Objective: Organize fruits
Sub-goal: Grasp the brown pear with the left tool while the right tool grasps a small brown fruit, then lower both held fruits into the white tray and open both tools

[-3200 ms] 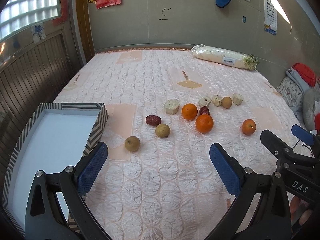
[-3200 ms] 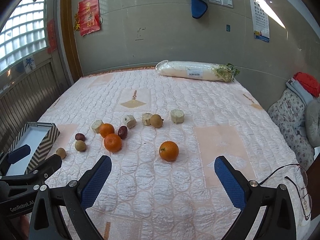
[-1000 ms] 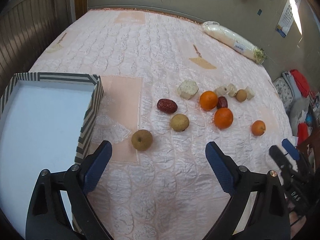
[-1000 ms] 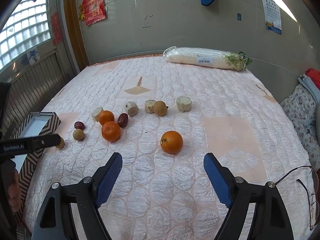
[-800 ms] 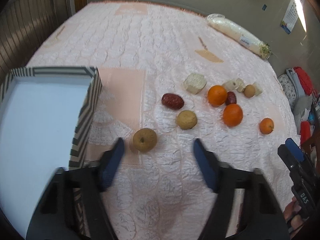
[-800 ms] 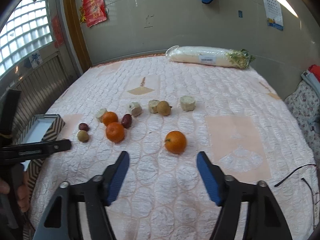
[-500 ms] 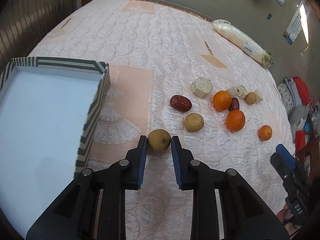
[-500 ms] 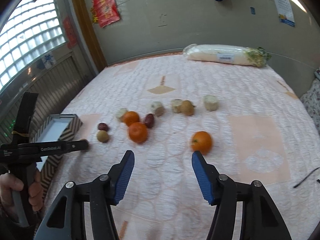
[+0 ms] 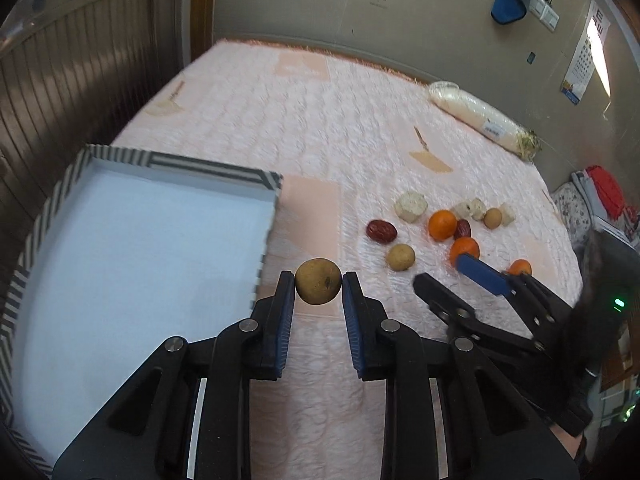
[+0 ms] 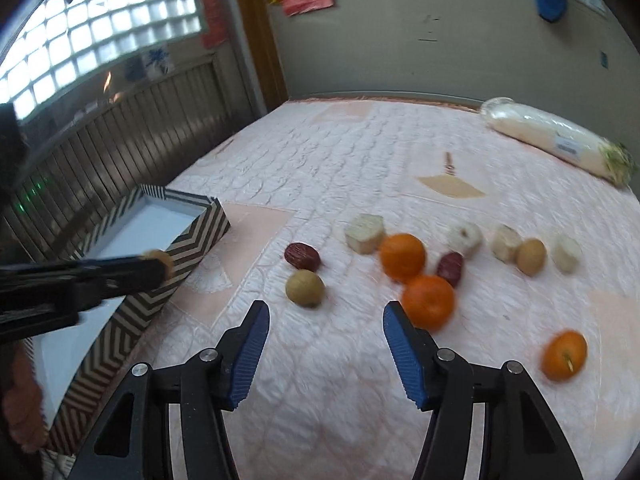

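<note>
In the left wrist view my left gripper point(image 9: 319, 280) is shut on a round brown fruit point(image 9: 319, 286), held just above the quilt beside the striped box point(image 9: 208, 168), whose white inside holds nothing. From the right wrist the same fruit point(image 10: 160, 258) shows at the left gripper's point(image 10: 162, 266) tip over the box wall point(image 10: 192, 244). My right gripper point(image 10: 326, 316) is open with nothing between its fingers, just short of a tan fruit point(image 10: 305, 288), a red date point(image 10: 302, 256) and an orange point(image 10: 428, 302).
Two more oranges point(image 10: 402, 256) point(image 10: 564, 355), a second date point(image 10: 450, 268), a small brown fruit point(image 10: 531, 257) and several pale chunks point(image 10: 365, 234) lie on the pink quilt. A wrapped long vegetable point(image 10: 556, 142) lies by the far wall. A wooden panelled wall runs along the left.
My left gripper closed on the brown fruit and lifted it toward the box. My right gripper narrowed and swung left, from the lone orange toward the fruit cluster.
</note>
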### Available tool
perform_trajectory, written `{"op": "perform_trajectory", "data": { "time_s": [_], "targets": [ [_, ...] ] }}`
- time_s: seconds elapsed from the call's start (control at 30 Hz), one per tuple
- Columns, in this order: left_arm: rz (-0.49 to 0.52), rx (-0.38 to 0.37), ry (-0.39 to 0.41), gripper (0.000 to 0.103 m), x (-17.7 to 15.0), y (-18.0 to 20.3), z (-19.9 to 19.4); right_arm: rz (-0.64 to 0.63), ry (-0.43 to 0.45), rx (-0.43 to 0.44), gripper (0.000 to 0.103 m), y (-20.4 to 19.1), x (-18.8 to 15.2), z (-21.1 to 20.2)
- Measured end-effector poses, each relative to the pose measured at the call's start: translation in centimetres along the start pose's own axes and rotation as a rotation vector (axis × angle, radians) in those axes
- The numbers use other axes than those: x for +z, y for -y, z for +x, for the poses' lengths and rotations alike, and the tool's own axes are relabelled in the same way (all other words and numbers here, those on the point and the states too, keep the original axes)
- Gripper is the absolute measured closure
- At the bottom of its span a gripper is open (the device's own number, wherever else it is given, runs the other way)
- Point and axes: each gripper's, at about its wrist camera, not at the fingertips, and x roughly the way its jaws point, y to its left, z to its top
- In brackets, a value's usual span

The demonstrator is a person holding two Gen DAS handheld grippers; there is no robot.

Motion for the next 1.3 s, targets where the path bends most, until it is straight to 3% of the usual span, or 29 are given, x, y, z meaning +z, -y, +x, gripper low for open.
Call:
{"op": "perform_trajectory", "data": {
  "time_s": [0.13,0.27,0.6,0.83,1.07,1.3],
  "targets": [
    [-0.012,-0.007,0.006,0.079,0.0,-0.9,-0.4,-0.044,-0.040,0.002,0.058,-1.1,1.0,2.0],
    [-0.013,-0.010,-0.003,0.079,-0.1,-1.2,-0.2,-0.080,-0.102,-0.011,0.078,-1.8,1.2,4.0],
    [-0.017,0.020,0.028,0.079,-0.3,-2.8,-1.8,-0.027,-0.027,0.024,0.078,-2.4,0.9,0.6],
    [-0.019,0.113,0.059,0.079,-0.1,-5.6,-3.4,-0.090,0.019,0.115,0.078,-7.0,2.5,-1.3],
    [-0.029,0.195,0.056,0.079,0.3,-8.6,-3.3,-0.155,0.012,0.176,0.078,-11.5,3.7,-0.3],
    [-0.110,0.251,0.032,0.079,0.4,-12.2,-1.5,-0.229,-0.032,0.196,0.078,-15.2,4.6,2.5]
  ]
}}
